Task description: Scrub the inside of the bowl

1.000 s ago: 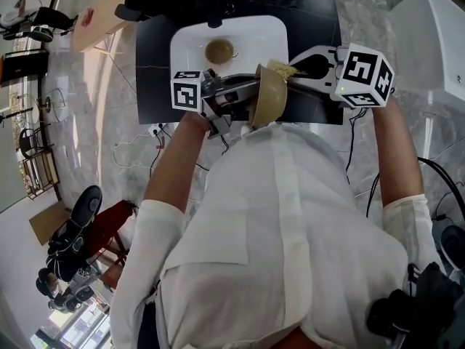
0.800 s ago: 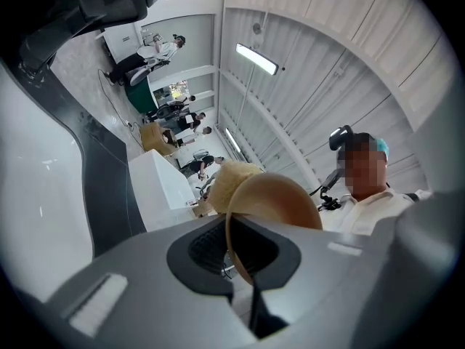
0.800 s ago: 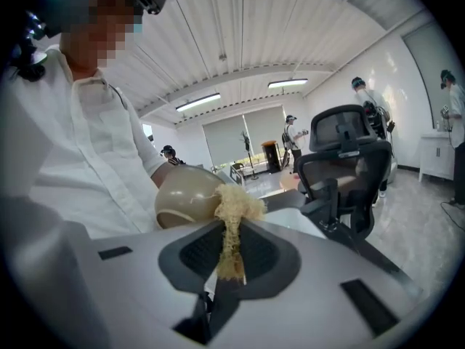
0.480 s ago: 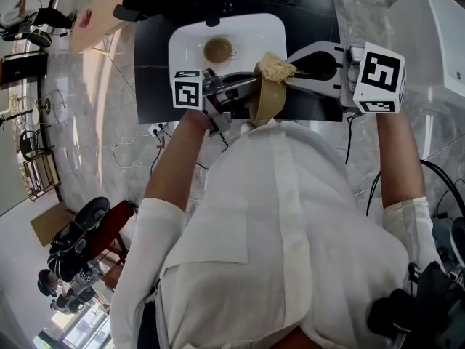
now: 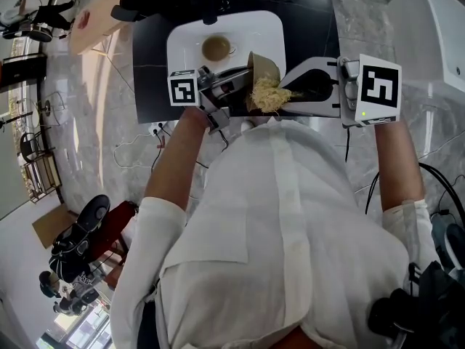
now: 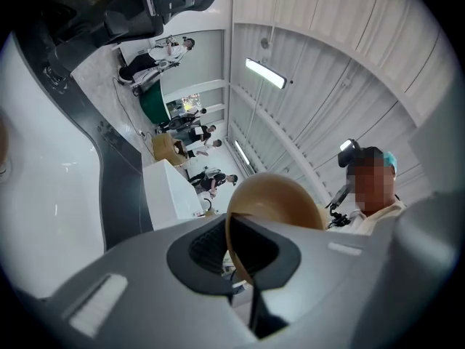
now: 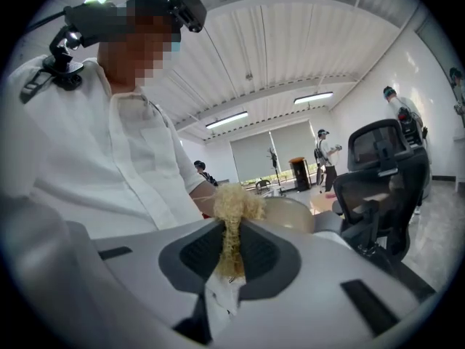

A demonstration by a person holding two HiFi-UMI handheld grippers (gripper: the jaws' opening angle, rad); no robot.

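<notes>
Bowl tilted above sink, rim pinched in my left hand-held gripper. Stiff, probably slick, so rim hold suits. Right hand-held gripper clamps soft scrubber at bowl's mouth.

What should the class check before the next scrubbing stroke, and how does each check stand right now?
1. Are the left tongs shut on the rim of the tan round bowl? Ok.
2. Are the right tongs shut on the pale yellow fibrous scrubber? Ok.
3. Is the scrubber touching the bowl's inside? Cannot tell.
4. Is the bowl above the white rectangular sink? Ok, by the head view.
5. Is there water or soap in the bowl? Cannot tell.
</notes>
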